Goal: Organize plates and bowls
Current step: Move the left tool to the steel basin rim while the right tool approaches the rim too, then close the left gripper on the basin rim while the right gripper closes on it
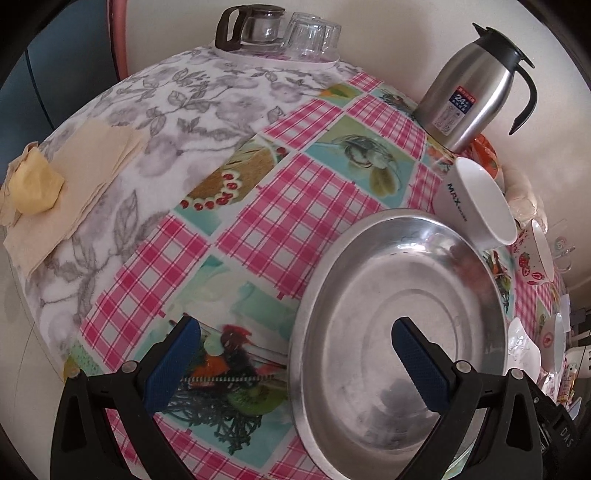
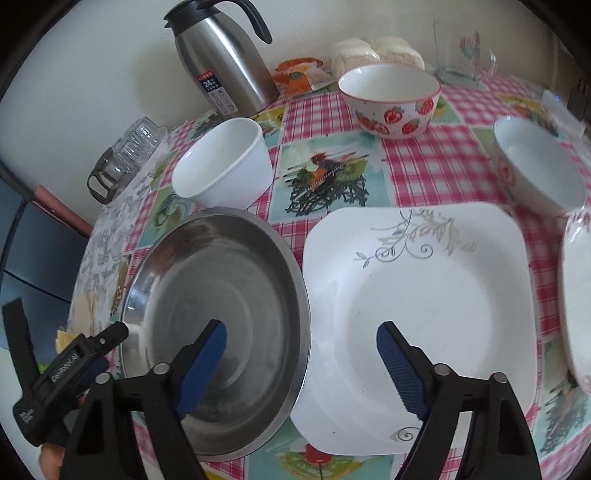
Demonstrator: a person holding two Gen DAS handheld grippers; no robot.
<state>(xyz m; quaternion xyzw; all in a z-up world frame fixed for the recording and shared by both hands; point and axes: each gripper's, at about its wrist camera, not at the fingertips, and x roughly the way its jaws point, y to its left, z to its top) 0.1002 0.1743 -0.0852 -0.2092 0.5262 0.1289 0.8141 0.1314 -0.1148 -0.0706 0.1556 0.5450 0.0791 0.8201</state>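
A round steel plate (image 1: 402,306) lies on the checked tablecloth; it also shows in the right wrist view (image 2: 221,295). My left gripper (image 1: 295,332) is open and empty, straddling its left rim. My right gripper (image 2: 301,332) is open and empty, above the gap between the steel plate and a square white plate (image 2: 424,314). A plain white bowl (image 2: 225,166) stands behind the steel plate, and shows in the left view (image 1: 476,199). A strawberry bowl (image 2: 391,99) and a white bowl (image 2: 539,170) stand further back. Another plate's rim (image 2: 576,314) shows at the right edge.
A steel thermos jug (image 2: 225,59) stands by the wall, also in the left view (image 1: 472,85). A glass pot and glasses (image 1: 280,29) sit at the far end. Folded napkins (image 1: 70,184) lie left. A glass mug (image 2: 461,51) and buns (image 2: 376,51) are at the back.
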